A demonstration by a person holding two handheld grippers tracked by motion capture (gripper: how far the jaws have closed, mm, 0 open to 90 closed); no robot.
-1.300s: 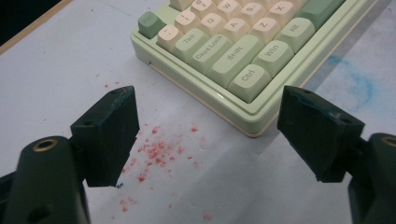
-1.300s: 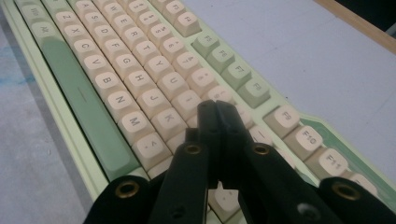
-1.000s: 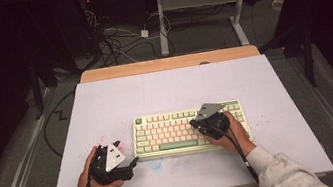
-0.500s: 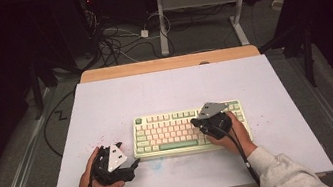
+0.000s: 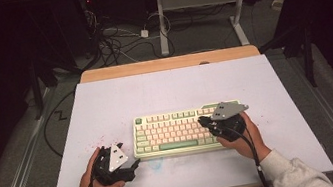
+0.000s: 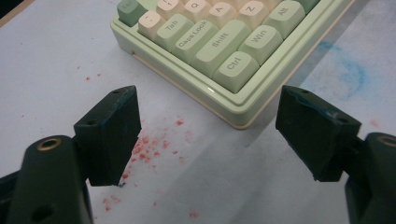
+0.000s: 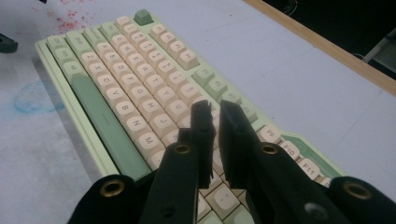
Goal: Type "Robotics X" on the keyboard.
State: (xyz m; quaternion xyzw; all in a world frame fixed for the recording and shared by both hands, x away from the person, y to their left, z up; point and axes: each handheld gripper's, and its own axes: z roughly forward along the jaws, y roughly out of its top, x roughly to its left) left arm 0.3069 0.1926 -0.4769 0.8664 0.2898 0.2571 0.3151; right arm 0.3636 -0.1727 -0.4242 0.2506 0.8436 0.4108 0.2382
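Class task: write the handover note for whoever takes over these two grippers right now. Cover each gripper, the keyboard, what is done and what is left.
Left gripper: open, nothing between its jaws, beside the keyboard's left front corner near Ctrl.
Right gripper: over the keyboard's right half, jaws a narrow gap apart and just opening, nothing between them.
Keyboard: flat on the white table.
Done: cannot tell of any finished step.
Left: probably more key work with the right gripper.

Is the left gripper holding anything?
No: in the left gripper view the left gripper has its jaws wide apart over bare table, just short of the keyboard corner.
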